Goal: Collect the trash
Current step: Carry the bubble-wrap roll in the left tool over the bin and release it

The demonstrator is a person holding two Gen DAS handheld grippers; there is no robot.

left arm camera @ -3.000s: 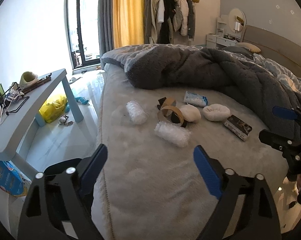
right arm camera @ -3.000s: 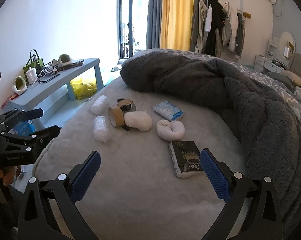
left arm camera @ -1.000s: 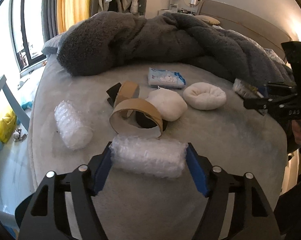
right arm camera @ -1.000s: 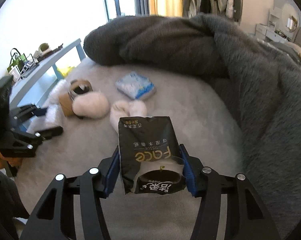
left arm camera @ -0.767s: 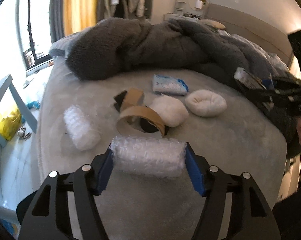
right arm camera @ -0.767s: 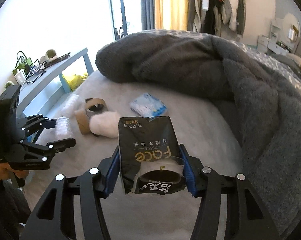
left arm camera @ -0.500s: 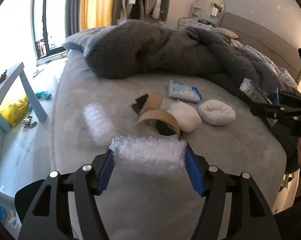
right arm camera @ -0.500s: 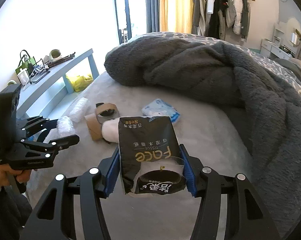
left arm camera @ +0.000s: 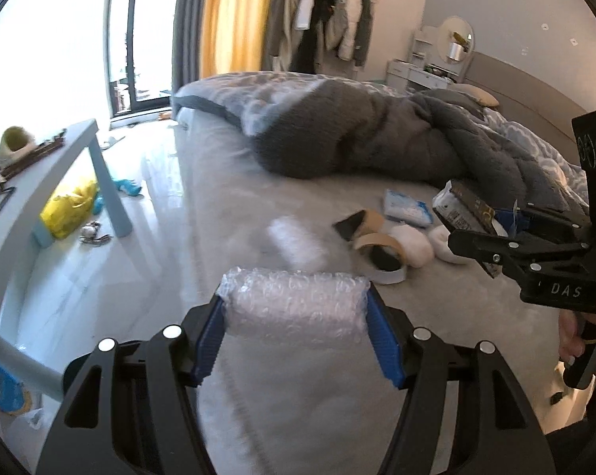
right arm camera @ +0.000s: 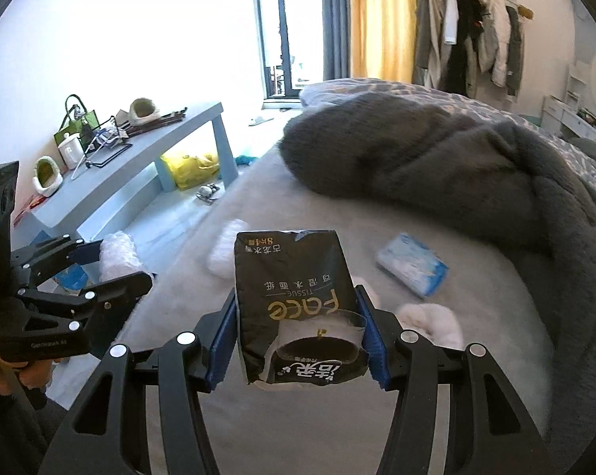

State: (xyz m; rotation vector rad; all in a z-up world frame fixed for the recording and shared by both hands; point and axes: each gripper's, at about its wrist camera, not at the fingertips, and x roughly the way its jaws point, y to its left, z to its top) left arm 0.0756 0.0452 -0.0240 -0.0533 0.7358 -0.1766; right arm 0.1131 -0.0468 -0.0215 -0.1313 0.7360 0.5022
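Observation:
My left gripper (left arm camera: pixel 296 308) is shut on a roll of bubble wrap (left arm camera: pixel 294 304) and holds it above the bed's near left edge. My right gripper (right arm camera: pixel 296 330) is shut on a black tissue pack (right arm camera: pixel 298 304), lifted over the bed; it also shows in the left wrist view (left arm camera: pixel 468 206). On the grey bed (left arm camera: pixel 436 328) lie a second bubble wrap roll (left arm camera: pixel 296 243), a brown tape ring (left arm camera: pixel 381 251), a white fluffy ball (left arm camera: pixel 414 245), a white ring-shaped puff (right arm camera: pixel 432 324) and a blue-white packet (right arm camera: pixel 410 265).
A crumpled grey blanket (left arm camera: pixel 377 134) covers the back of the bed. A light blue bench (right arm camera: pixel 139 154) with bags and small items stands on the left, with a yellow bag (right arm camera: pixel 189 166) under it. Clothes hang on a rack (left arm camera: pixel 321 12).
Both grippers have lifted and pulled back from the bed with their objects, swinging left toward the bench and floor. The items left on the bed have not moved.

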